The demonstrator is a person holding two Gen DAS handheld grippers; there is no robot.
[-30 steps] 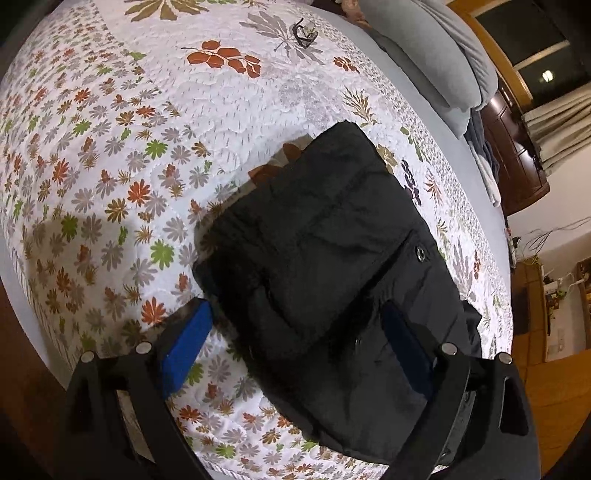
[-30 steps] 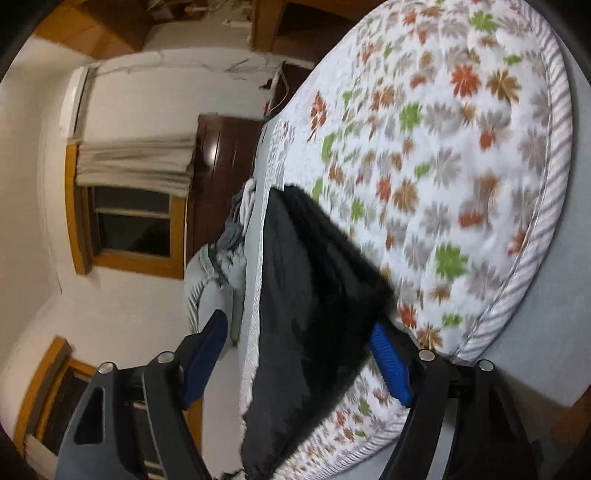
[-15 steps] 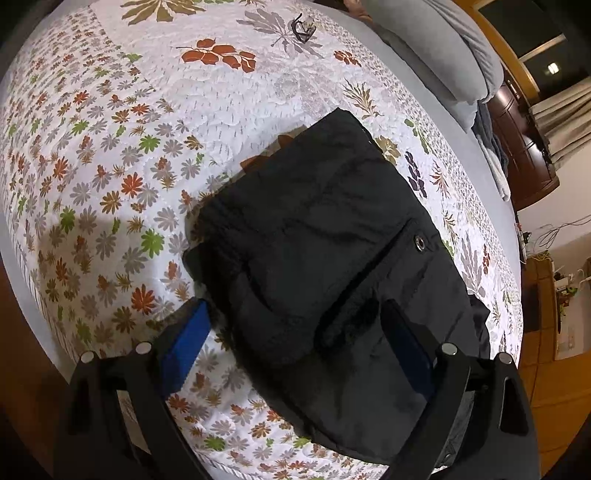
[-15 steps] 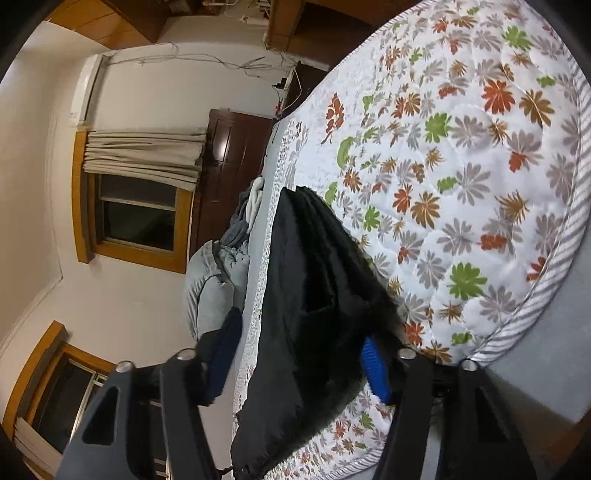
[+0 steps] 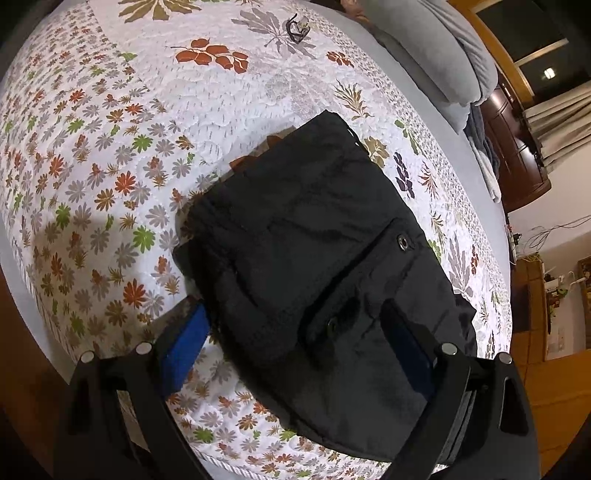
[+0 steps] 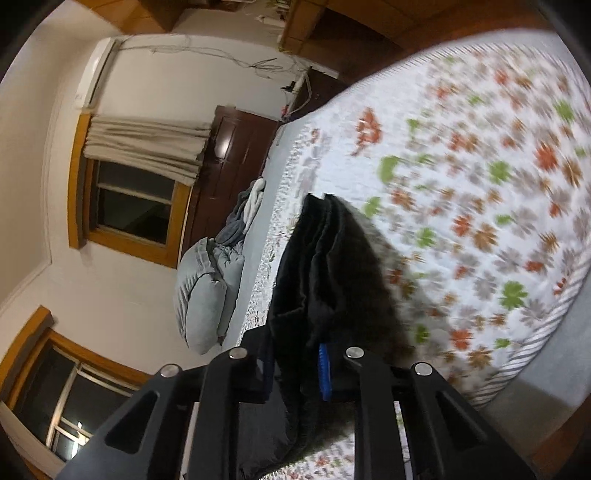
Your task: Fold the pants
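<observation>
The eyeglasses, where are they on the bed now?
In the left wrist view, the eyeglasses lie at the top on the floral quilt, well beyond the black pants.

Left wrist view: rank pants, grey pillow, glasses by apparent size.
1. Pants, largest, though nearest the camera.
2. Grey pillow, partly cut off by the frame.
3. Glasses, smallest, far across the bed.

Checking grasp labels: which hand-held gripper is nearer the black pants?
Right. The right hand-held gripper is clamped on the black pants; the left hand-held gripper hangs open, straddling them.
</observation>
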